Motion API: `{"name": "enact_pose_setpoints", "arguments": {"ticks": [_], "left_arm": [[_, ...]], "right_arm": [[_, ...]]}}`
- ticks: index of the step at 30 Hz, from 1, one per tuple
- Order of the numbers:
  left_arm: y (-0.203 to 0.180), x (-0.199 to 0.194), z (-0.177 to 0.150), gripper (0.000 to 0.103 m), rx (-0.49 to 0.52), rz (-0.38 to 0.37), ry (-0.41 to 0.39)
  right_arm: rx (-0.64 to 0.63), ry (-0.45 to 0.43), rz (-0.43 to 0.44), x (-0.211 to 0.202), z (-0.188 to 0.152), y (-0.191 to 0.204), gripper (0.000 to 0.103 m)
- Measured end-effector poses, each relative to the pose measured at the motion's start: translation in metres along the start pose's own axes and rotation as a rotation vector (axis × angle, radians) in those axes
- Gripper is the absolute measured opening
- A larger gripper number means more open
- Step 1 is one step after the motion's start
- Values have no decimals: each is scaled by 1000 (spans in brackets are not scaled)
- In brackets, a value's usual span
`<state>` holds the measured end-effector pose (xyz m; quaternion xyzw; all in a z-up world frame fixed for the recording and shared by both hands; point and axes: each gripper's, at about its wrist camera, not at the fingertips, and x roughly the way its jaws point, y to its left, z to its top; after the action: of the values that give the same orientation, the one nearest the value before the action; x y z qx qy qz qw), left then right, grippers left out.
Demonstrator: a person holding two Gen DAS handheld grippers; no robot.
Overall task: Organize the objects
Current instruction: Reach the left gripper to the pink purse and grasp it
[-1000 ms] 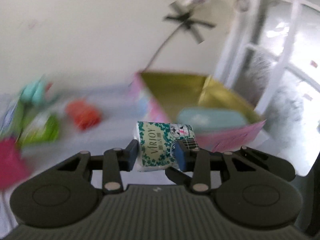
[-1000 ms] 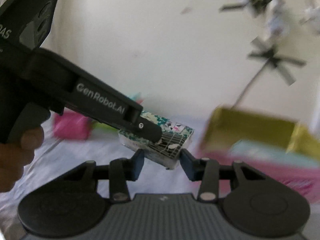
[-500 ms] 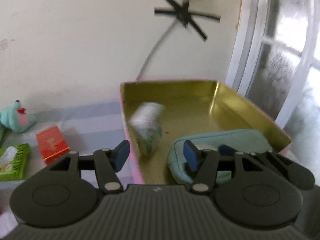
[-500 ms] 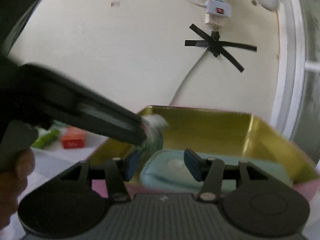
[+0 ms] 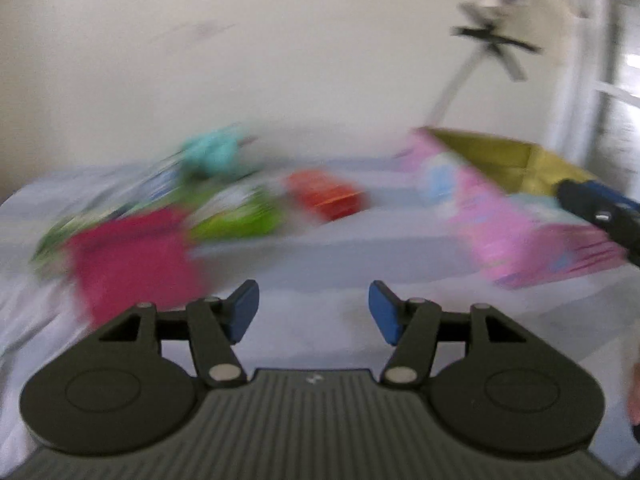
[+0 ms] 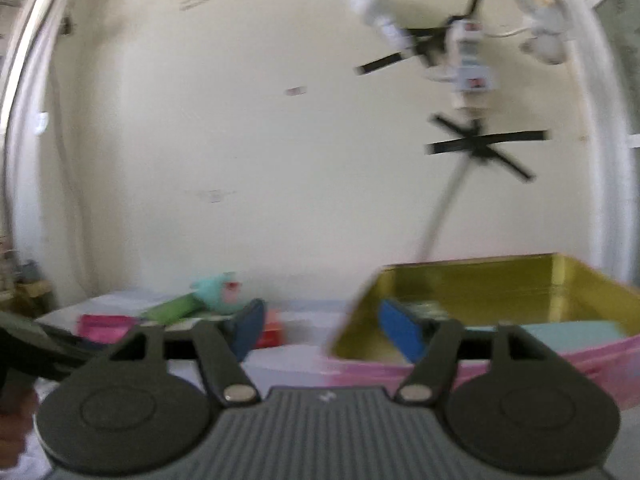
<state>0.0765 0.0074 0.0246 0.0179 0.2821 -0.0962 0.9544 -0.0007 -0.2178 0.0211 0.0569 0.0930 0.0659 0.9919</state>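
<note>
On the tabletop (image 5: 312,264), from your left: a magenta pack (image 5: 136,264), a green pack (image 5: 236,216) and a red box (image 5: 326,198), all blurred; they look light, so take the red box across its stiff flat sides. Both the left gripper (image 5: 313,311) and right gripper (image 6: 320,330) have fingers spread and empty; the pink box (image 6: 500,360) sits rightmost.

- Daylight fills both views, bright and soft; it seems to enter from the window frame (image 5: 612,92) at the right, which is washed out to white.
- The left wrist view is heavily motion-smeared: the pink box (image 5: 516,216) and the coloured packs (image 5: 236,216) are streaks without readable detail.
- The left gripper (image 5: 313,312) itself stays sharp.
- The right wrist view is milder in blur; the taped power strip (image 6: 470,68) is soft.
- Fisheye bending curves the wall (image 6: 240,120) edges.
- The gold lining (image 6: 500,288) shows faint glare.
</note>
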Motion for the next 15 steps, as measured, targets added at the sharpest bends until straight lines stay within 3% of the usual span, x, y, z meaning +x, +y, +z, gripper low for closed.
{"name": "enact_pose_setpoints", "arguments": {"ticks": [4, 6, 10, 15], "left_arm": [[41, -12, -29, 63, -59, 218, -3], [56, -25, -39, 63, -96, 264, -31], [84, -46, -50, 63, -194, 254, -93], [91, -40, -43, 63, -242, 189, -108]], "right_arm": [[24, 123, 168, 37, -10, 37, 82], [42, 203, 269, 56, -10, 60, 81], [35, 288, 438, 102, 3, 106, 76], [58, 352, 507, 169, 14, 147, 68]]}}
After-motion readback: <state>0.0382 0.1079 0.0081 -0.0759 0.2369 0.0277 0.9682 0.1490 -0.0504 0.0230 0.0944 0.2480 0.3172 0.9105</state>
